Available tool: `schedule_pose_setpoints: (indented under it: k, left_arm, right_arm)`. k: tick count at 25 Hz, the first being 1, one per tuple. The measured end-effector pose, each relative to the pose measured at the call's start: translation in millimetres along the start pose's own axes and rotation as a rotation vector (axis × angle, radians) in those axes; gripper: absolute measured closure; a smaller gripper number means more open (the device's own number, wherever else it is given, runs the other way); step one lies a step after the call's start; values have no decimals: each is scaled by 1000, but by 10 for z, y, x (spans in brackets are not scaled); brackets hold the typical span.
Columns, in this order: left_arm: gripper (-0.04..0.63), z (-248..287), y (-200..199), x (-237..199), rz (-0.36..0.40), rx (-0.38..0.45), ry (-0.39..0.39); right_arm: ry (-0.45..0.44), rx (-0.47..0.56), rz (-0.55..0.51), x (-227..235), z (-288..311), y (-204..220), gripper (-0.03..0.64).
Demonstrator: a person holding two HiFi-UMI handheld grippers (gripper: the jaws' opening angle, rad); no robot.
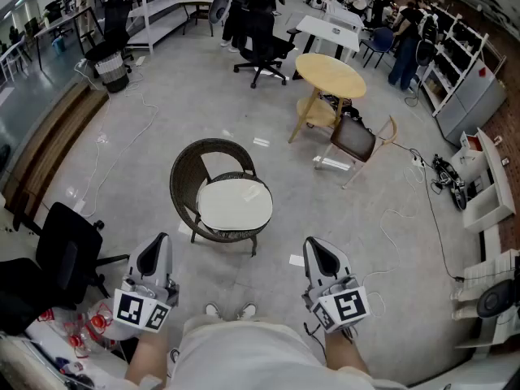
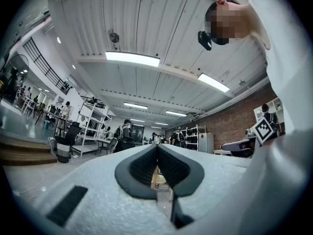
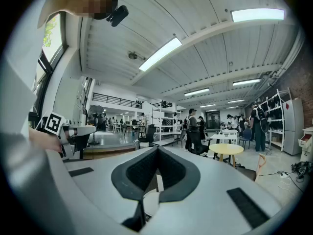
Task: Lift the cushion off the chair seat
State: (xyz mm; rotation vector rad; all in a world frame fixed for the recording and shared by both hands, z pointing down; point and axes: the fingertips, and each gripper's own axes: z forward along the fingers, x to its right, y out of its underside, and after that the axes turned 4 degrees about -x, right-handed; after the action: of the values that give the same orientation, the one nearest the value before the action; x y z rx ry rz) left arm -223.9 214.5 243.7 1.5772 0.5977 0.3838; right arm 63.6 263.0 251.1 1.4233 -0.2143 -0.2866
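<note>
White cushion (image 1: 235, 204) on dark brown wicker chair (image 1: 197, 166); pale wooden table (image 1: 329, 75).

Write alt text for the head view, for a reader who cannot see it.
A white round cushion lies on the seat of a dark round wicker chair on a grey floor. Nearer the camera, the left gripper and right gripper hang apart from it, both shut and empty.

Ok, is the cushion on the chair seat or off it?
On: the white cushion lies flat on the seat of the wicker chair, in front of its curved back.
</note>
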Motion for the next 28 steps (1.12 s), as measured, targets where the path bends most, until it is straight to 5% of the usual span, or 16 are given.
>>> schedule_pose_setpoints:
  k: [18,19,24,28]
  left_arm:
    - [575,-120,205,44,-42,-45,23]
    - [556,-107,228,61,-50,-53,37]
    - [188,0,226,102,-10,-49,40]
    - [107,30,222,26,-14,-65,4]
  right_arm:
    - [-89,10,45,-193,5,102,617]
    - [-94,10,41,-204,3,106,617]
    - [-102,17,28,-156,-18,93,617]
    - [-101,28,31,-68,-51,98,617]
